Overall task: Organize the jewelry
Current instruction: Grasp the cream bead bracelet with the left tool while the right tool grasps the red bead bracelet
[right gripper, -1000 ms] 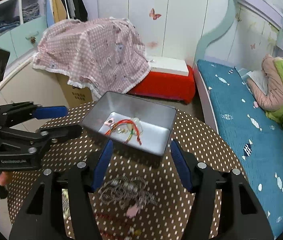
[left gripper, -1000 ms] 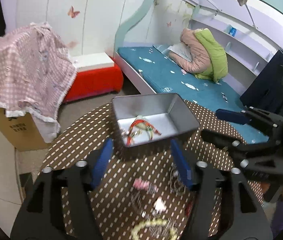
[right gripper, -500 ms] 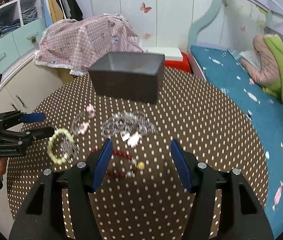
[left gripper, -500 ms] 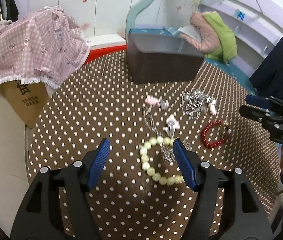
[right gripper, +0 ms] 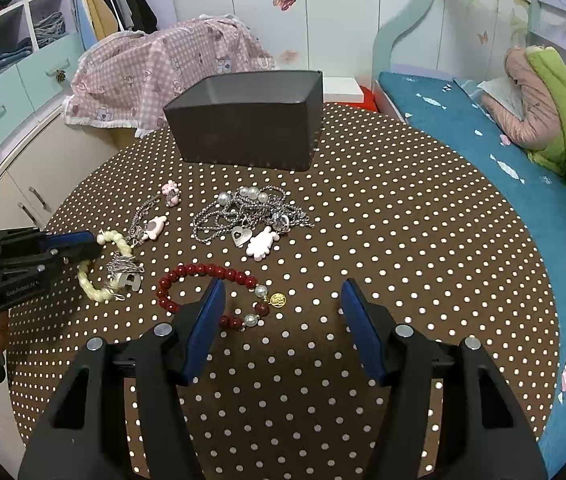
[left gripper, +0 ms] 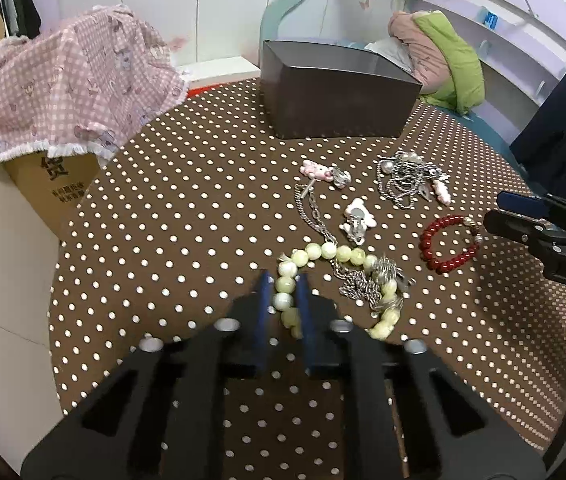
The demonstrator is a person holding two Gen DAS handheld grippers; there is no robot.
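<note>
My left gripper (left gripper: 284, 280) is shut on the pale green bead bracelet (left gripper: 315, 252), which lies on the dotted table; it shows from the side in the right wrist view (right gripper: 95, 242) at the bracelet (right gripper: 89, 286). A silver chain with charms (left gripper: 367, 280) lies tangled over that bracelet. My right gripper (right gripper: 283, 292) is open and empty just above the table, its left finger (right gripper: 207, 316) by the red bead bracelet (right gripper: 203, 274), also in the left wrist view (left gripper: 447, 244). A tangle of silver chains with pearls (right gripper: 243, 216) lies behind it.
A dark metal box (right gripper: 251, 120) stands at the far side of the round brown dotted table (right gripper: 403, 240). Pink and white charms (left gripper: 319, 172) lie between the box and the bracelets. A bed (right gripper: 483, 140) is right of the table, a cloth-covered carton (left gripper: 55, 92) left.
Both grippers have dropped from above the box to the table near the jewelry. My left gripper has closed on the pale green bracelet. The right one stays open.
</note>
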